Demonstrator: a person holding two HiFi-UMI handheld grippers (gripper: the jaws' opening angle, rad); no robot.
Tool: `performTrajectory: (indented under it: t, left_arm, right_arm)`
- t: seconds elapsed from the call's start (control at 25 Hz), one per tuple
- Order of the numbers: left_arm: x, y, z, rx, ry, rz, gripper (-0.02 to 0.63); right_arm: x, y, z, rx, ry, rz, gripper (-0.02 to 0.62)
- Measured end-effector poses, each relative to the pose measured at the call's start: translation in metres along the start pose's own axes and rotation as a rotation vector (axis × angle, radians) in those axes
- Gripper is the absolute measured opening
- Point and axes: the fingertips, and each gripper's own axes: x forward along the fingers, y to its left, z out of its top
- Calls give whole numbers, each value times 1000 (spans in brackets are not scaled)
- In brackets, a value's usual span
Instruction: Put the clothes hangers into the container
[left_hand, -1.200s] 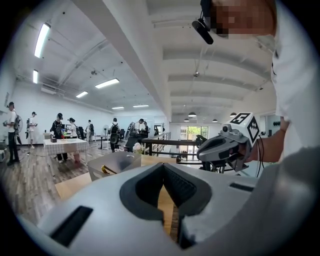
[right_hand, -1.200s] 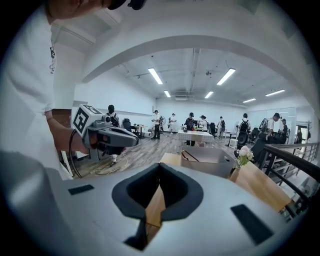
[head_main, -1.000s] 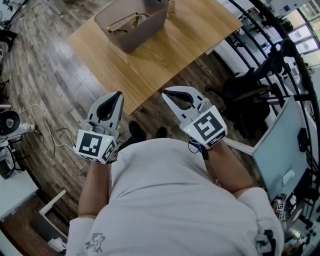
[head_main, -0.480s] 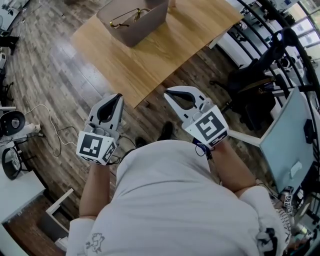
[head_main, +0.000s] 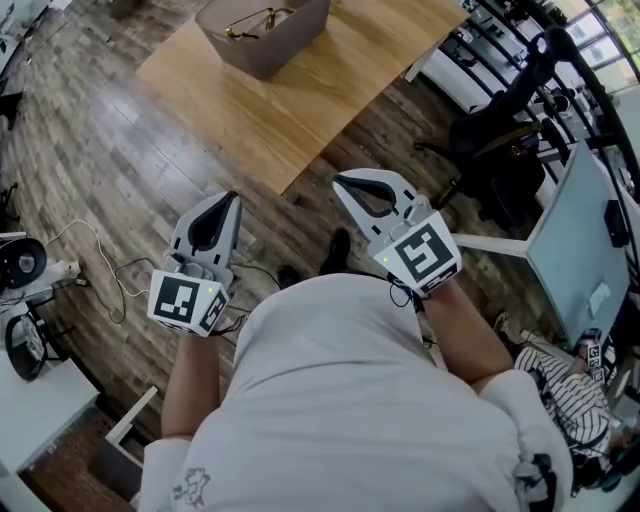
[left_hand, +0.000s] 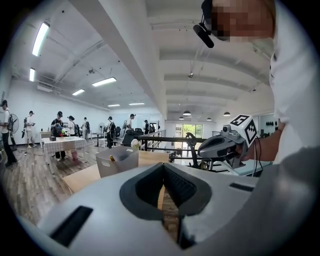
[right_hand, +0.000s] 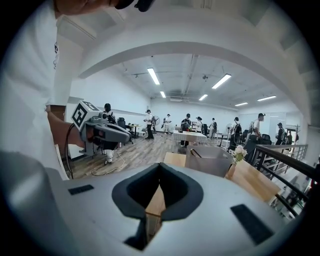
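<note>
A grey container (head_main: 268, 38) stands on the wooden table (head_main: 310, 95) at the top of the head view, with a gold clothes hanger (head_main: 250, 22) lying inside it. Both grippers hang over the floor in front of the person's body, well short of the table. My left gripper (head_main: 230, 200) is shut and empty. My right gripper (head_main: 343, 182) is shut too, with nothing held. The left gripper view shows the container (left_hand: 117, 161) far ahead and the right gripper (left_hand: 200, 149) beside it. In the right gripper view I see the container (right_hand: 210, 159) and the left gripper (right_hand: 131, 138).
A black chair (head_main: 500, 130) and a dark railing (head_main: 520, 45) stand right of the table. A pale panel (head_main: 580, 250) is at the far right. Cables (head_main: 90, 270) trail on the wood floor at the left. A small flower vase (right_hand: 235, 159) stands on the table by the container. Several people stand far off.
The table and container have slid up and away in the head view as the person backs off. Both grippers stay shut and level.
</note>
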Motion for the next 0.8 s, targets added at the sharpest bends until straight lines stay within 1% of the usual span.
performTrajectory:
  t: [0.12,0.28,0.52,0.64,0.8]
  left_arm:
    - [-20,-2,-1,5,-14,-26,6]
    - [-51,2,-4,7,-30,-40,6]
    - [-95,4,-12,14,-45,-58,6]
    - [-111,8,-17,13,-52,-54,6]
    - [-124,14,-21,11,-58,-57,6]
  right_arm:
    - [-6,19,0,-5,9,-27,6]
    - [-7,49,2,-17,15,-44,6]
    - [-10,92,3,-9,17,-61,6]
    - [-8,108,0,3,23,-61,6]
    - [-7,121,3,10,-2,-73,6]
